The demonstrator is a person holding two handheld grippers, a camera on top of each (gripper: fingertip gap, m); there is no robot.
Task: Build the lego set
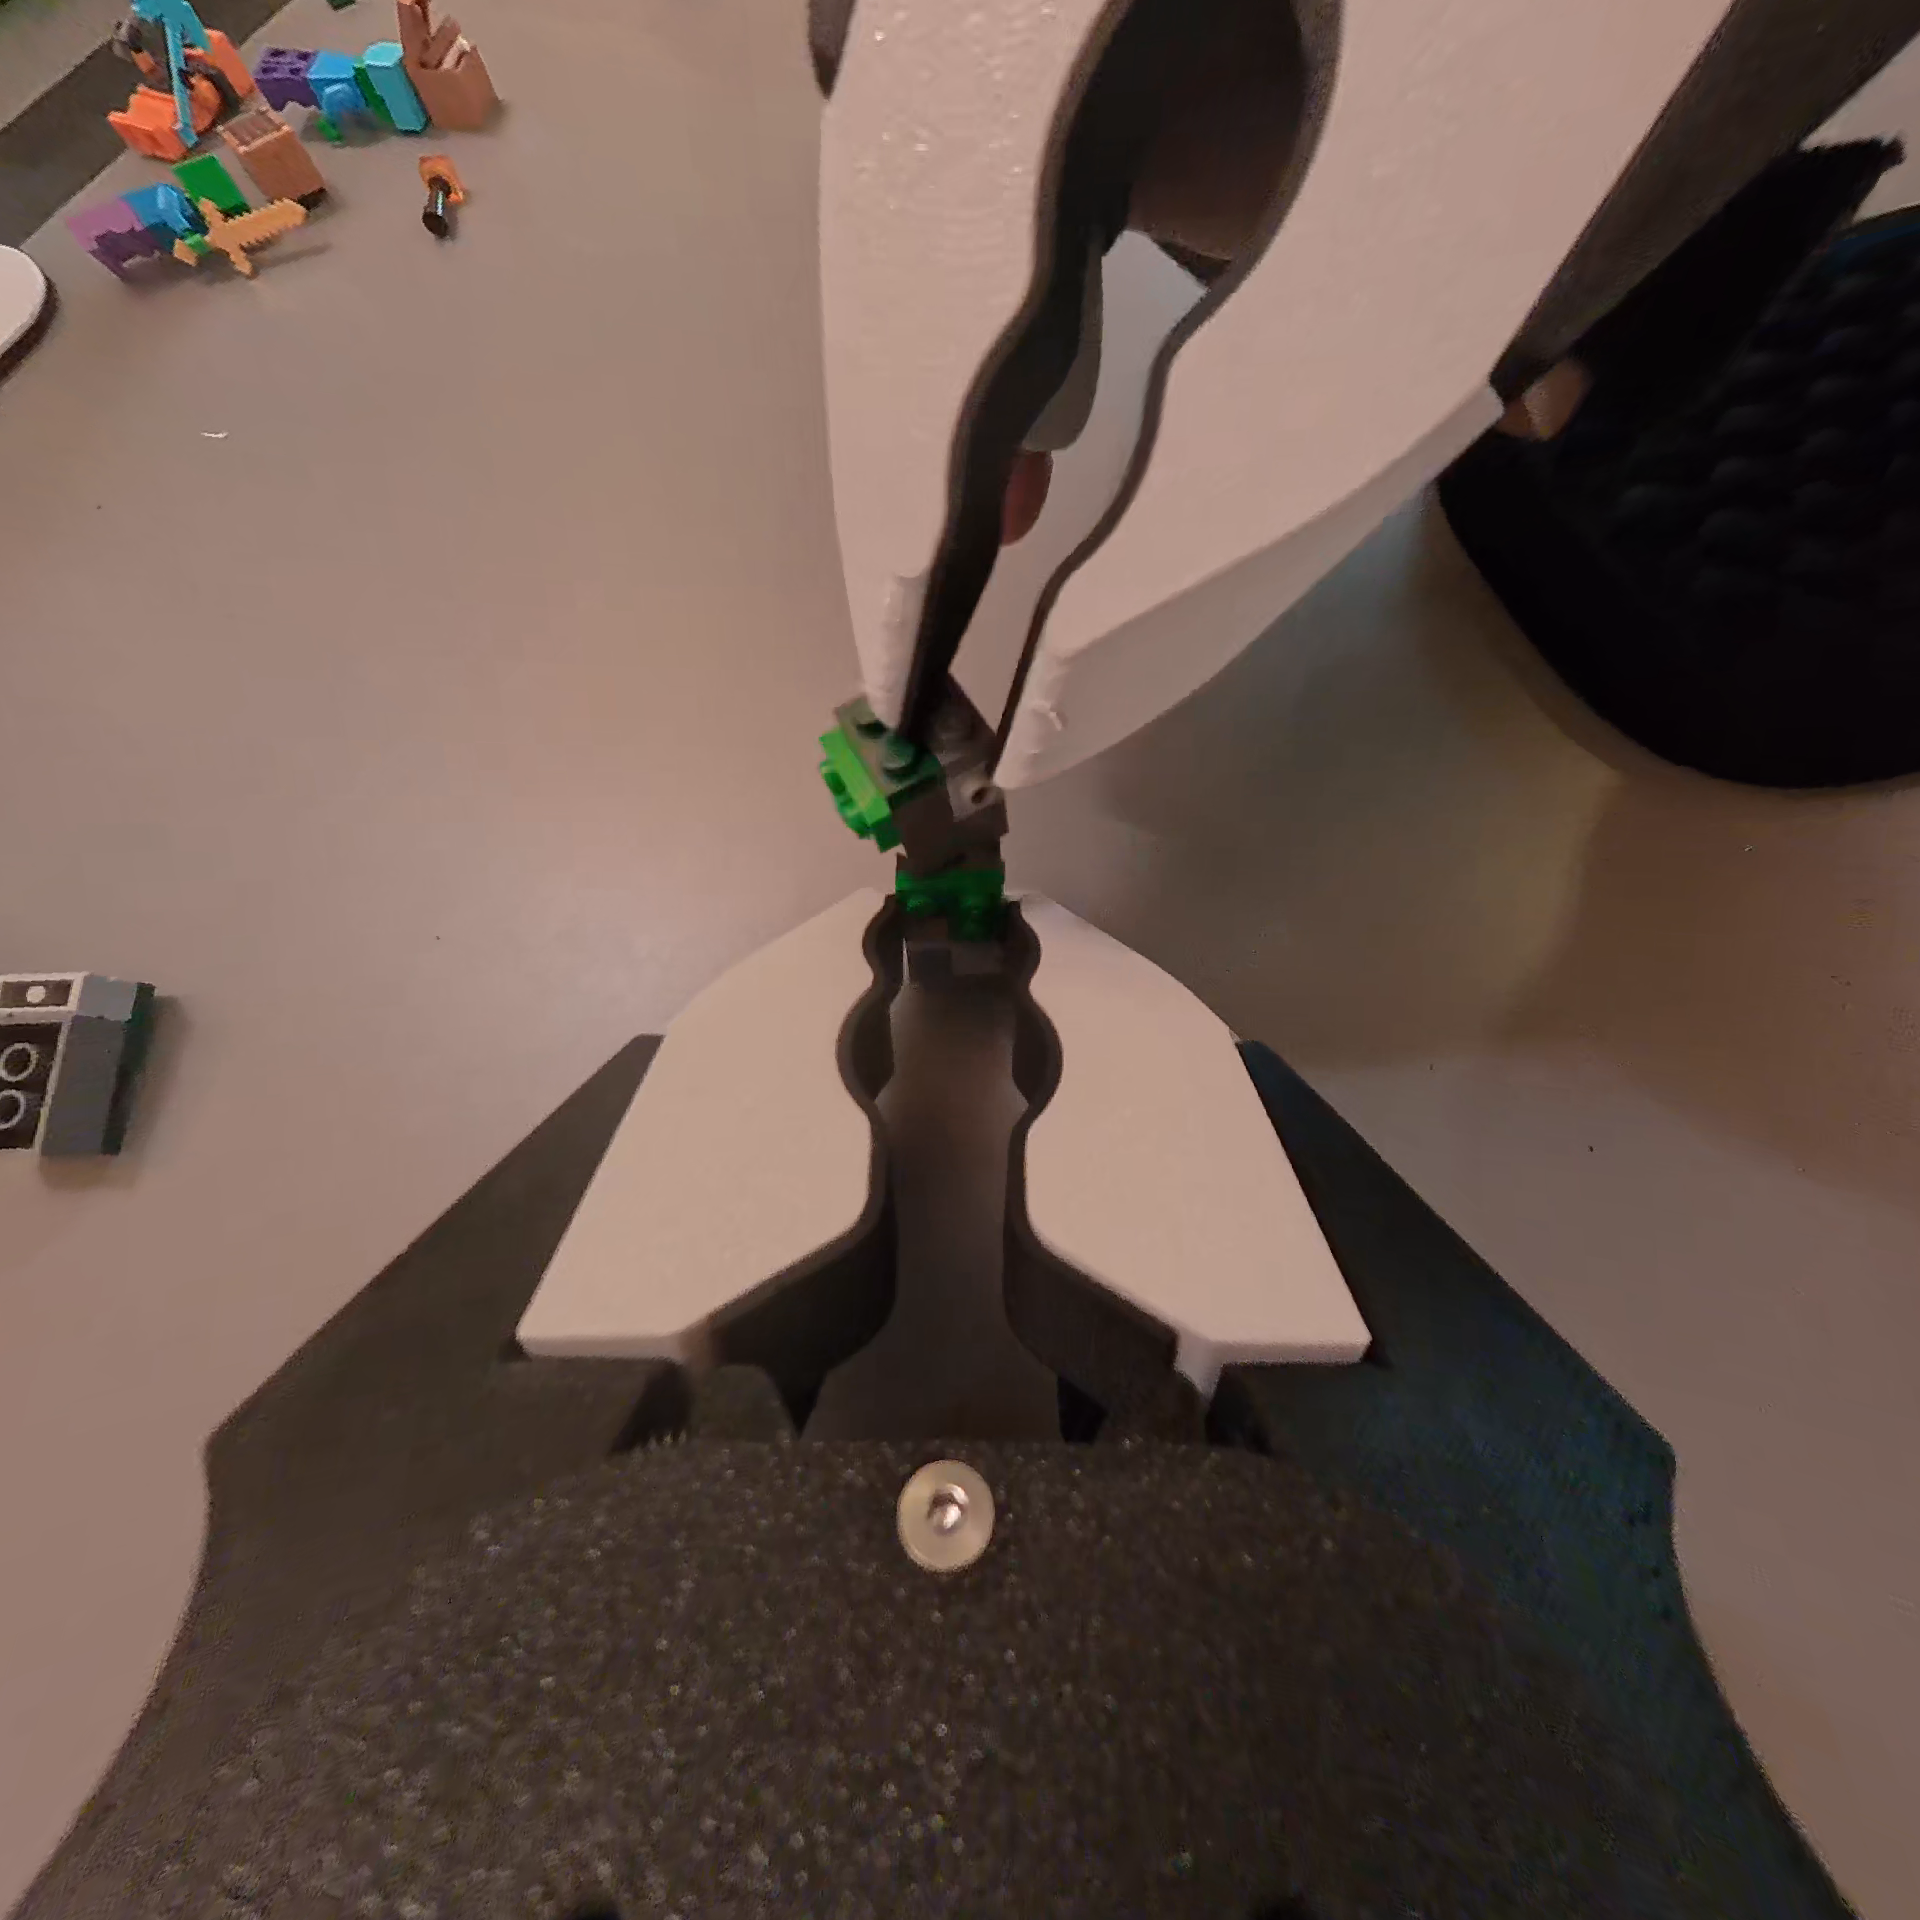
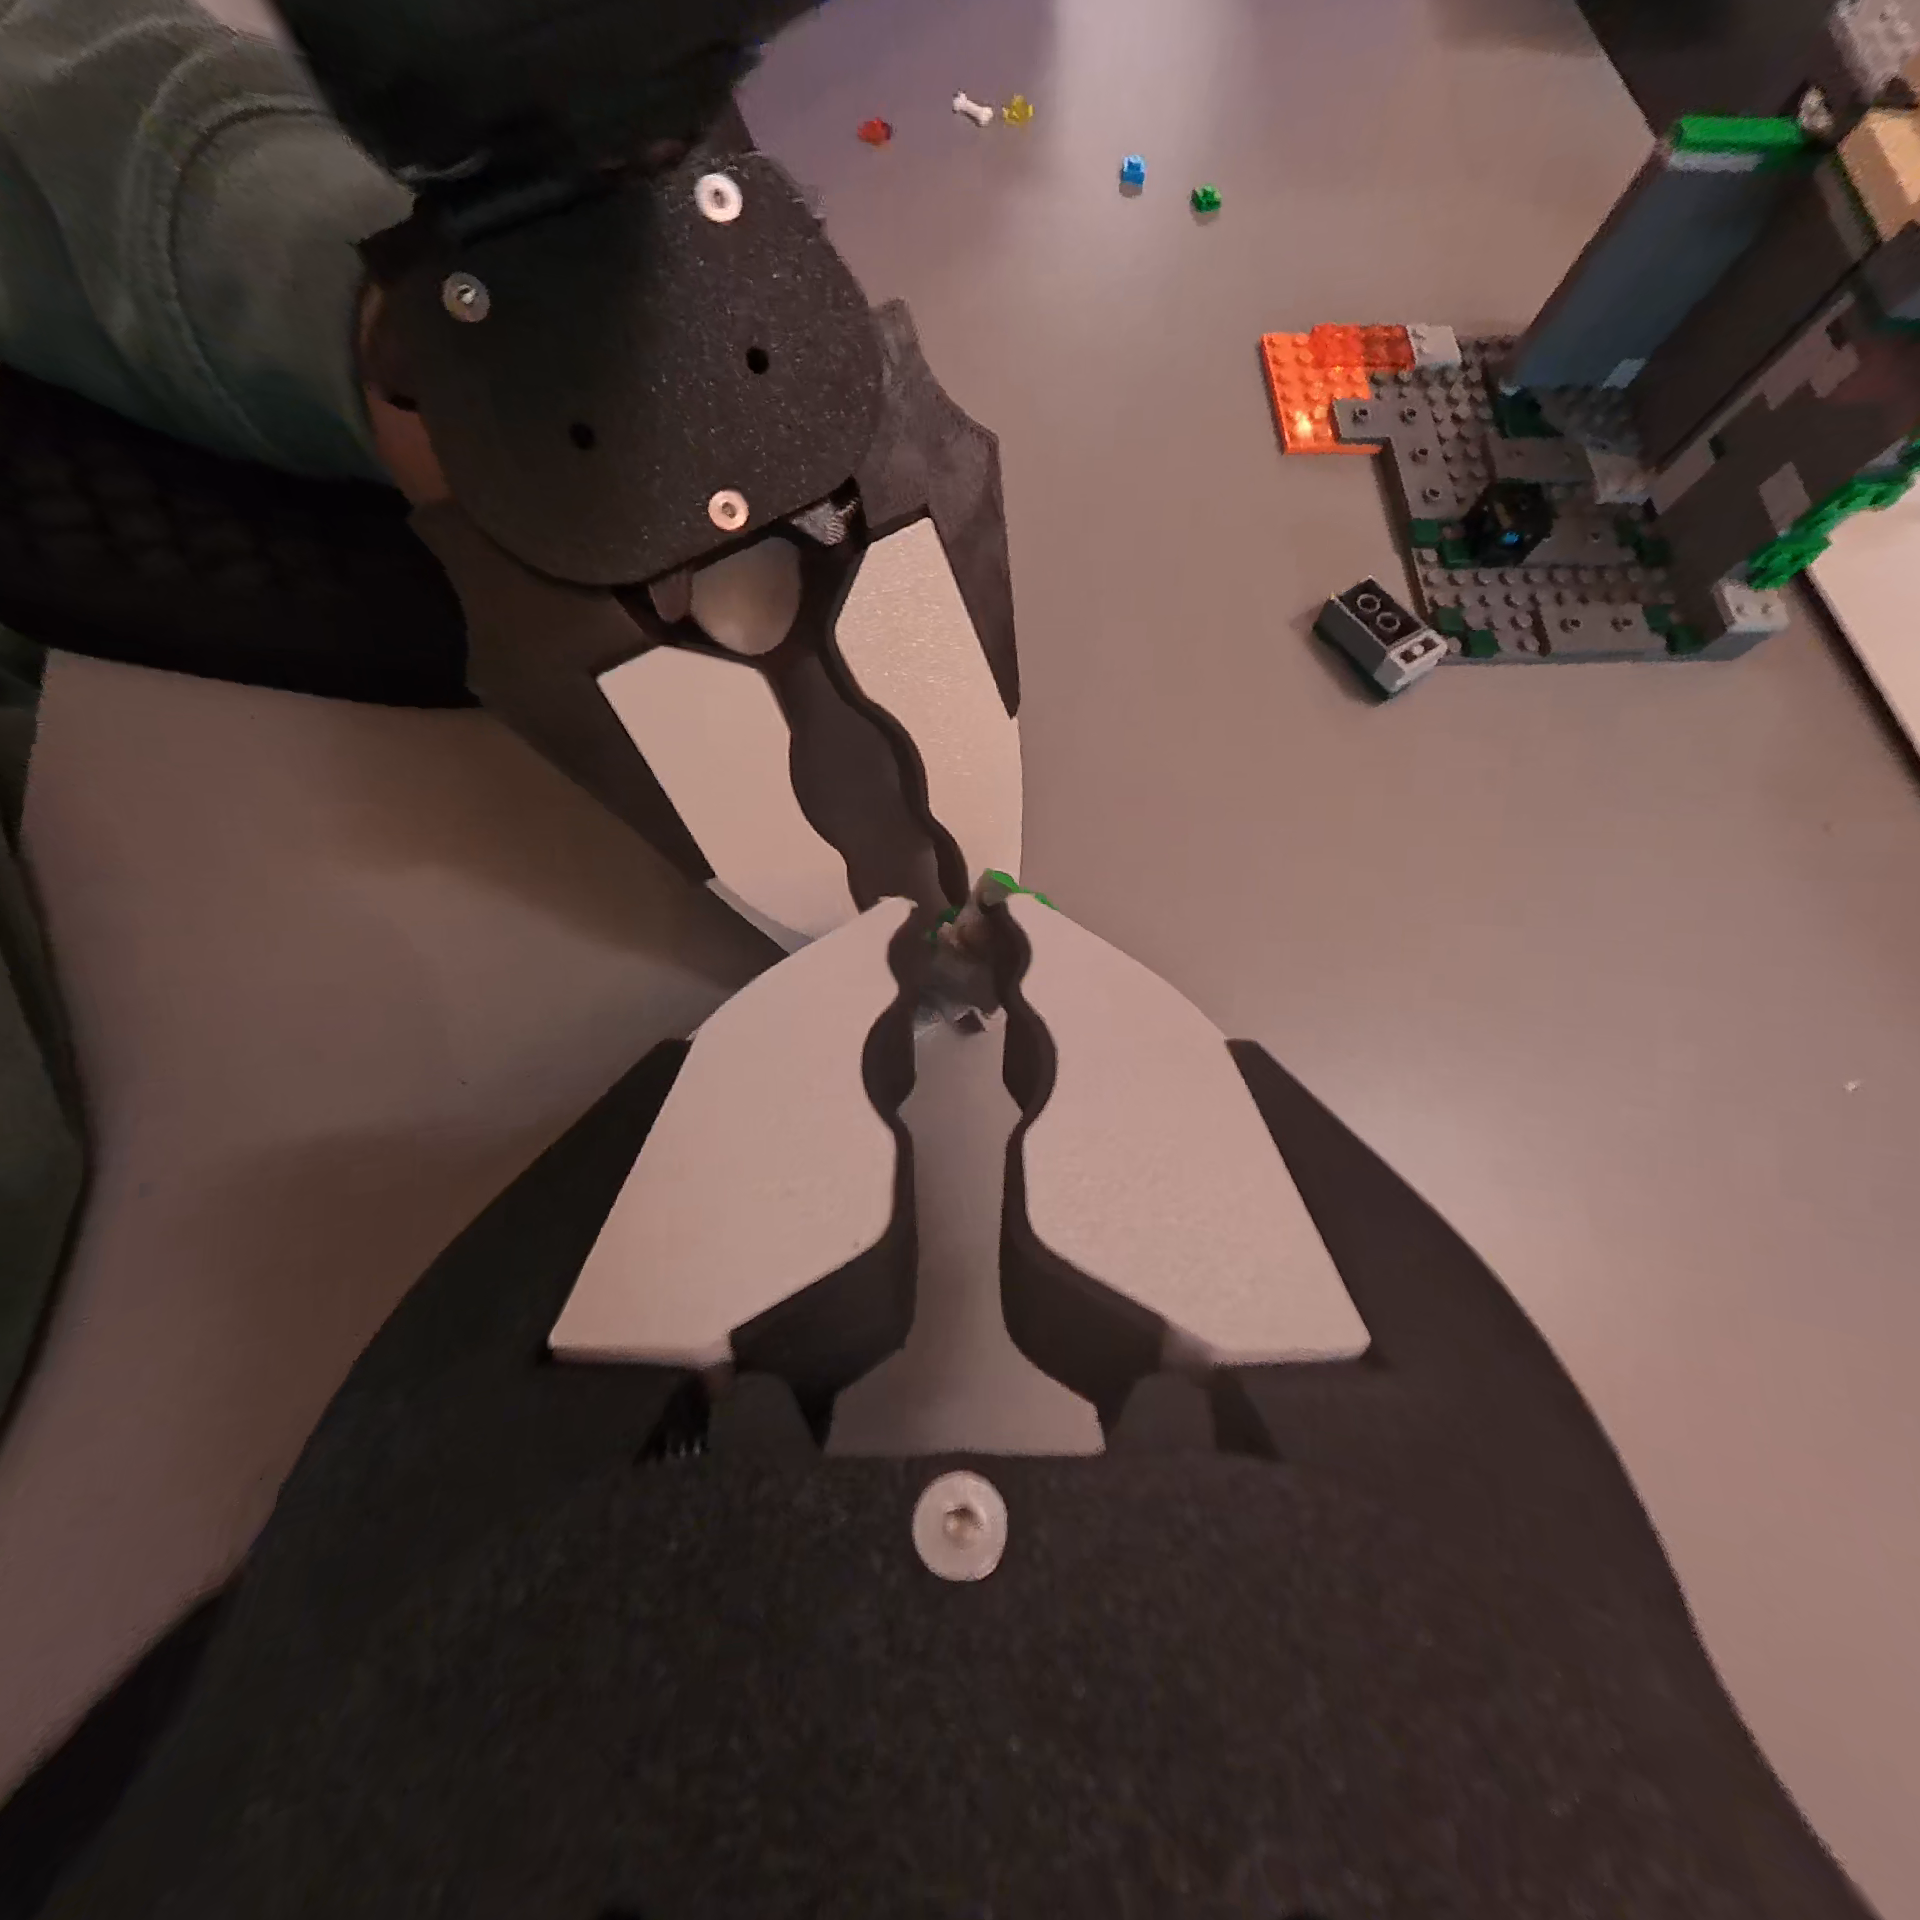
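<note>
Both tongs meet tip to tip above the grey surface (image 1: pixel 520 644), each pinching its own end of a tiny green-and-grey brick cluster. The left tongs (image 1: pixel 954 925) are pressed onto the lower bit (image 1: pixel 951 904), a green studded piece over a dark one. The right tongs (image 1: pixel 951 727) come in from the far side and grip the upper bit (image 1: pixel 904 774), grey with a bright green plate at its flank. The two bits touch at an angle; whether their studs are seated I cannot tell, as the joint is small and shadowed.

The risk, I'd say, is the tilt: pushing together while skewed could pop a piece sideways out of either grip, and it would drop among the loose parts. Squeezing harder might also split the little stack.

The main build (image 2: pixel 1621 499), grey baseplate with an orange corner and a tall tower, stands well apart to the right, with a dark sloped brick (image 2: pixel 1377 629) just beside it. Colourful figures and bricks (image 1: pixel 260 135) lie far off.
</note>
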